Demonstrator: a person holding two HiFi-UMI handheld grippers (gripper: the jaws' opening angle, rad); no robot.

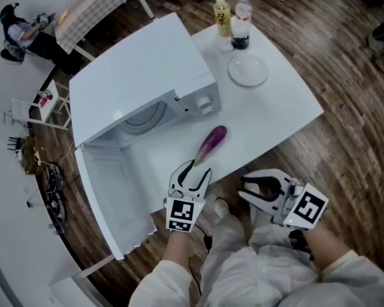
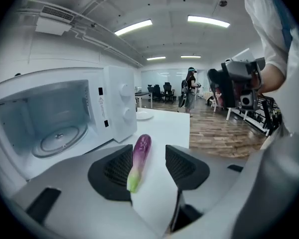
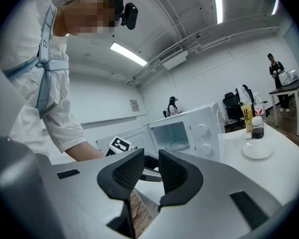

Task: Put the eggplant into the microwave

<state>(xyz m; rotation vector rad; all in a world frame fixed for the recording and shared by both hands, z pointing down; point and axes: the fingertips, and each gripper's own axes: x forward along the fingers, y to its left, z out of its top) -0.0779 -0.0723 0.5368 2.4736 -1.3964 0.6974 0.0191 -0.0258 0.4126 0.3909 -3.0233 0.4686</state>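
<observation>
A purple eggplant [image 1: 212, 142] with a green stem end lies on the white table [image 1: 275, 107], just in front of the white microwave [image 1: 141, 75]. The microwave's door [image 1: 109, 197] hangs wide open, and the glass turntable [image 2: 60, 136] inside is bare. My left gripper [image 1: 196, 169] is at the eggplant's stem end. In the left gripper view the eggplant [image 2: 141, 153] lies between the spread jaws of that gripper [image 2: 149, 151], nearer the left pad, and no pad presses on it. My right gripper [image 1: 244, 189] hovers beyond the table's near edge, with a gap and nothing between its jaws [image 3: 151, 158].
A white plate [image 1: 248, 70] and two bottles [image 1: 223, 15] [image 1: 241, 21] stand at the table's far end. The open door juts out past the table's near-left side. Wooden floor surrounds the table, and a person stands far off in the room [image 2: 190, 86].
</observation>
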